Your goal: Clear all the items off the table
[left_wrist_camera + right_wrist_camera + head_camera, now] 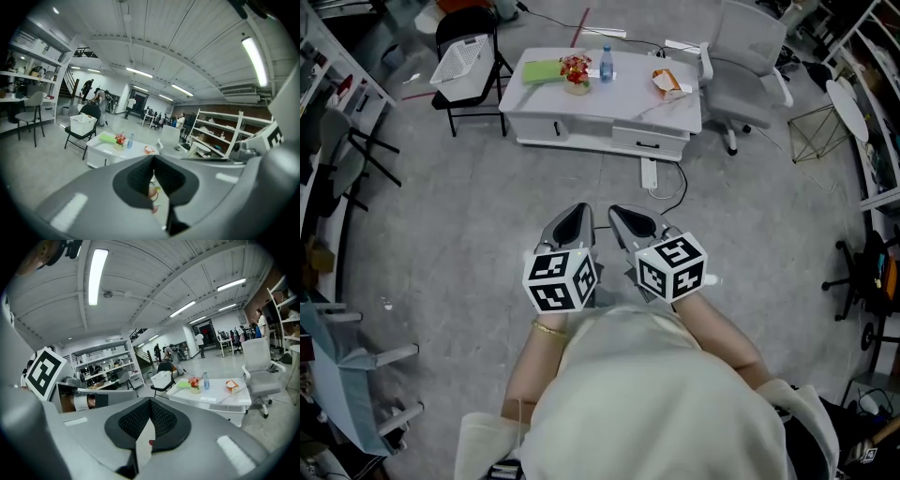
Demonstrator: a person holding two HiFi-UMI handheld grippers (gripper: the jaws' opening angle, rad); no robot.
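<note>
A low white table (628, 111) stands far ahead on the grey floor. On it are a green flat item (542, 70), a small pot of red flowers (576, 73), a clear water bottle (607, 63) and an orange snack packet (667, 83). Both gripper views show the same table (112, 150) (220, 397) at a distance. My left gripper (576, 223) and right gripper (628, 223) are held side by side close to my body, well short of the table. Both are shut with nothing between the jaws.
A black folding chair holding a white basket (464, 58) stands left of the table. A grey office chair (741, 70) is at its right end. A power strip and cable (652, 178) lie on the floor before the table. Shelving and chairs line both sides.
</note>
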